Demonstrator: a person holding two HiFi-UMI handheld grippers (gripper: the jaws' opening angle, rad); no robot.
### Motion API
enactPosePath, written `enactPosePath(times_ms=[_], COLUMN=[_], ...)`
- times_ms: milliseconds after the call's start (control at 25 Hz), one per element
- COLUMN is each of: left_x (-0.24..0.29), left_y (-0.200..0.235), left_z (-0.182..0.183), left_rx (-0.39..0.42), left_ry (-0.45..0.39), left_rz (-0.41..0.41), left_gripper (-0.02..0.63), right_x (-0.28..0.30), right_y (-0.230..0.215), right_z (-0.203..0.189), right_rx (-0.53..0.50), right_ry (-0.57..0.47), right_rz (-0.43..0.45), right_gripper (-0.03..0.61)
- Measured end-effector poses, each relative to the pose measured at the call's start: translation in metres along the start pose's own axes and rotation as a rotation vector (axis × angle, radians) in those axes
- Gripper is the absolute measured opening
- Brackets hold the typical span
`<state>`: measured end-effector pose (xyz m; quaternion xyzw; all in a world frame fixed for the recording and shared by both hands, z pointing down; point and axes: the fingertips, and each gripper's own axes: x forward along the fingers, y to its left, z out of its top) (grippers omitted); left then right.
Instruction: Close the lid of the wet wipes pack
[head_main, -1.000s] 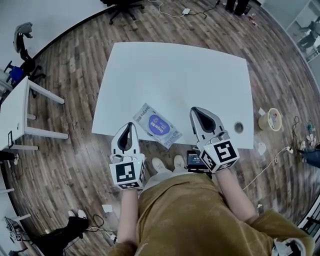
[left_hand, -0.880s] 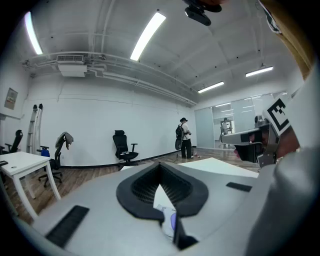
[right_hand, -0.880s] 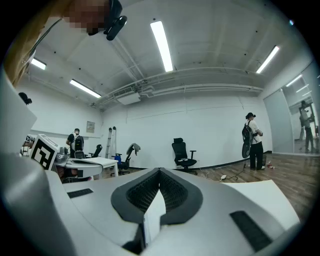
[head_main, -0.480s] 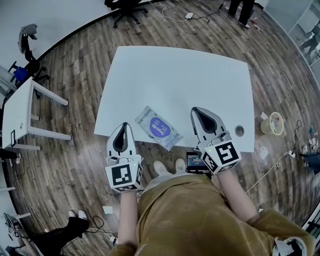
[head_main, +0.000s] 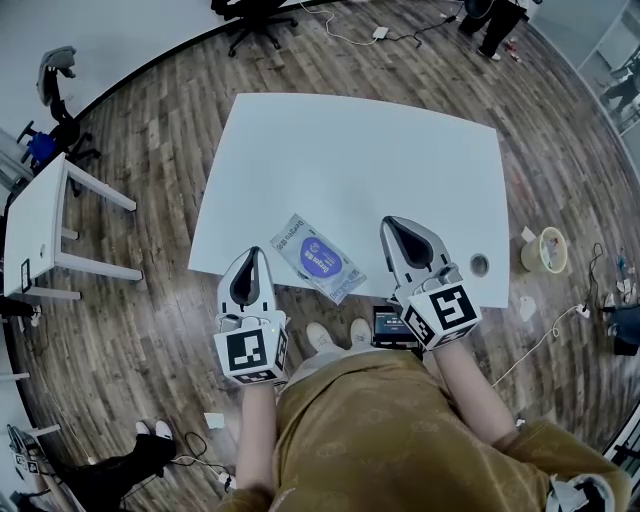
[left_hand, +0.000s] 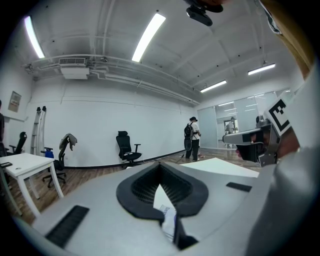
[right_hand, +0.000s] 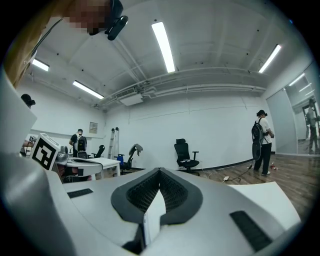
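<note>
No lettering can be read with certainty: the wet wipes pack (head_main: 318, 256), near the front edge of the white table (head_main: 380, 150), carries white print on a purple round label, too small to decipher, and the left gripper (head_main: 252, 262) and right gripper (head_main: 395, 228) cubes show only black-and-white square markers.

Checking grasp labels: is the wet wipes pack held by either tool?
No, the wet wipes pack lies on the table between the left tool and right tool.

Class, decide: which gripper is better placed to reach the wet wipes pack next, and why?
Left, probably: the left gripper ends right beside the wet wipes pack, while the right gripper sits farther away.
</note>
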<state>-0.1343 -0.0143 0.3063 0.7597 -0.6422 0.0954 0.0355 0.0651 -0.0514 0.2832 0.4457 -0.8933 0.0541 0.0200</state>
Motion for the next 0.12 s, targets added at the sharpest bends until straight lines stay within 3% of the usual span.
enactPosePath(times_ms=[120], left_x=[0.0018], left_y=[-0.0006], left_z=[-0.0031], left_rx=[-0.003], left_ry=[0.002], left_rz=[-0.002], left_gripper=[-0.003], right_x=[0.0012], right_y=[-0.0008], right_z=[-0.0020], right_rx=[0.000], right_ry=[0.001], right_rz=[0.000], right_gripper=[0.006])
